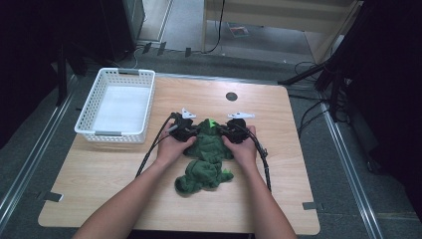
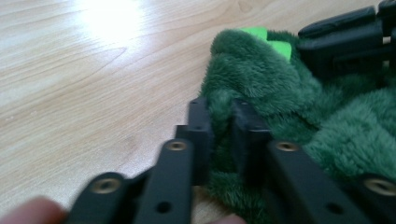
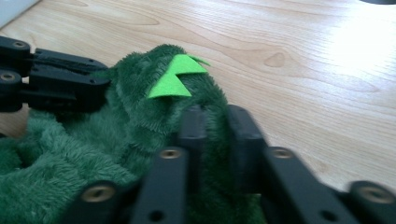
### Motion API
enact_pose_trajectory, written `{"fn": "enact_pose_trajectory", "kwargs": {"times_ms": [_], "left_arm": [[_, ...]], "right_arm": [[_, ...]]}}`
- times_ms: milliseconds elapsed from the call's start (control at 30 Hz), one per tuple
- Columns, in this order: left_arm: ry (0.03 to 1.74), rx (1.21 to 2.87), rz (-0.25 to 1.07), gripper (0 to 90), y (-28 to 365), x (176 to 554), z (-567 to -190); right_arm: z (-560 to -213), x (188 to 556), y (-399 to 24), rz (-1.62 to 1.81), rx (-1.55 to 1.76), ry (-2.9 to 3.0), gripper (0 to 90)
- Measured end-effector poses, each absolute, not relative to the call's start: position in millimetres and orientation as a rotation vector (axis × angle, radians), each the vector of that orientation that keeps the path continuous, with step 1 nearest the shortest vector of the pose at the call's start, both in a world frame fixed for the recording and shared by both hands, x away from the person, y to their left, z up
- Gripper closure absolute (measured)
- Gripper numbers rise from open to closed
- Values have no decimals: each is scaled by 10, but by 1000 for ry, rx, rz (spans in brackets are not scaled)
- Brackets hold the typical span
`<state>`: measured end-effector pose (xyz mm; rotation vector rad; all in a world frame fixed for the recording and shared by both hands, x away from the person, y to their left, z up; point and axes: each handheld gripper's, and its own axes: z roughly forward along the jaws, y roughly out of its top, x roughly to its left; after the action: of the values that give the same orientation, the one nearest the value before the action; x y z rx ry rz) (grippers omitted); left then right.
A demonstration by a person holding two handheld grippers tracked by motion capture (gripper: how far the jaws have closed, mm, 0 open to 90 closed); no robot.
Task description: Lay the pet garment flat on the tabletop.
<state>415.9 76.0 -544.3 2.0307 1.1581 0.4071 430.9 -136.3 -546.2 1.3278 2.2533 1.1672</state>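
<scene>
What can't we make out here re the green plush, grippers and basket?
- Green plush garment: its overall shape is unreadable in the high view, bunched and partly under the hands.
- Left gripper: pinched fabric hides the pad faces.
- Right gripper: same, plush covers the pads.
- White basket: cut off at the right gripper view's top-left corner.

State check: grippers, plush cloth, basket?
Left gripper: shut on the plush cloth.
Right gripper: shut on the plush cloth.
Plush cloth: crumpled on the table, far edge pinched at two spots.
Basket: upright on the table, apart from the cloth; nothing seen inside.
</scene>
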Motion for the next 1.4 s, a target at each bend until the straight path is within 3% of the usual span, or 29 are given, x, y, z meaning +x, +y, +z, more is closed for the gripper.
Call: {"fn": "enact_pose_trajectory", "kwargs": {"times_ms": [133,400,433,500,633,867,1167,1333,1400], "left_arm": [[1178,2048,424,888,778,4192,-5422],[1336,1939,463,880,935,4312,-5368],[1335,1935,461,855,943,4311,-5367],[1320,1936,451,716,970,4296,-5351],[1300,1890,423,511,1051,4199,-5266],[1237,1886,388,433,1128,3940,-5193],[1176,1917,356,469,1204,3618,-5266],[1150,1945,355,706,1204,3536,-5364],[1146,1946,352,793,1233,3522,-5370]], "right_arm": [[-5458,4307,-1338,1166,1325,2243,880],[-5368,4362,-1125,1225,1318,2178,867],[-5381,4373,-1112,1211,1326,2175,847],[-5410,4387,-1117,1189,1369,2150,718],[-5373,4343,-1236,1264,1407,2124,612],[-5212,4073,-1410,1327,1355,2123,501],[-5259,3716,-1534,1309,1360,2218,485],[-5342,3634,-1488,1253,1376,2245,744],[-5343,3622,-1496,1253,1382,2248,800]]}}
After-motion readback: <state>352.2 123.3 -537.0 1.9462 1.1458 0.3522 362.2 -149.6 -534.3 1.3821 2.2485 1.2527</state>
